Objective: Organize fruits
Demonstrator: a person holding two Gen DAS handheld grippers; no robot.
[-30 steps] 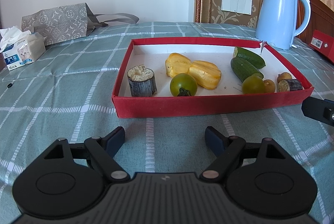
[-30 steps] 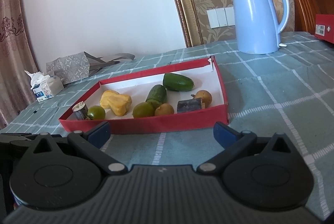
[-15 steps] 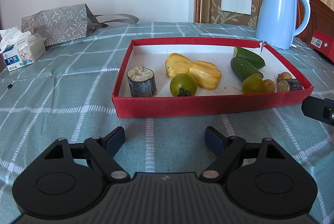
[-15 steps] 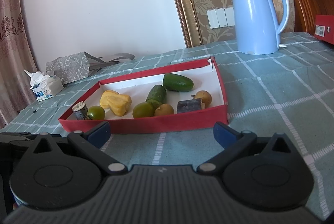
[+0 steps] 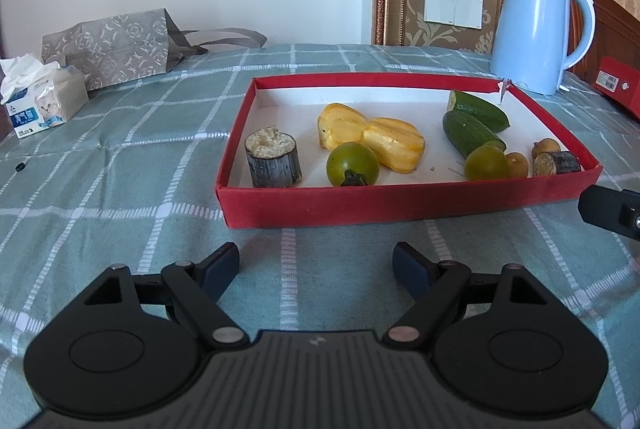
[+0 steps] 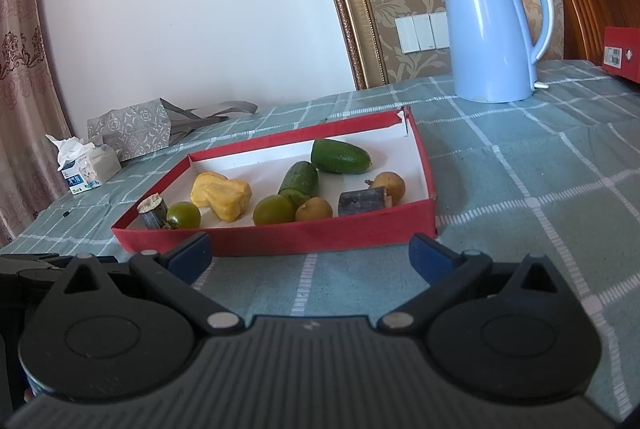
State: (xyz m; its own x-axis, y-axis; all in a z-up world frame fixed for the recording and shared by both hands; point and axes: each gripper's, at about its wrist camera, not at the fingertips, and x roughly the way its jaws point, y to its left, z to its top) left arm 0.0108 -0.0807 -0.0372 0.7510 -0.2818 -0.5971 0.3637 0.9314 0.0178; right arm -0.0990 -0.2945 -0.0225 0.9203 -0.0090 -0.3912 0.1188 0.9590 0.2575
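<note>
The red tray [image 5: 400, 203] lay on the checked counter [image 5: 120, 157], long axis left-right, holding cucumbers [image 5: 470, 133], tomatoes [image 5: 352, 163] and yellow fruit [image 5: 394, 149]. Both left tongs [image 5: 316, 263] and right tongs [image 6: 310, 255] were spread, empty.

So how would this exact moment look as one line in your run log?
left gripper: open, empty | right gripper: open, empty | both short of shallow red cardboard tray | fruits inside, untouched

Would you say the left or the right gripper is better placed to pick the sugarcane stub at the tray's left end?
Left, probably: the left gripper is open and faces the stub nearly head-on, while the right gripper sits toward the tray's other end.
</note>
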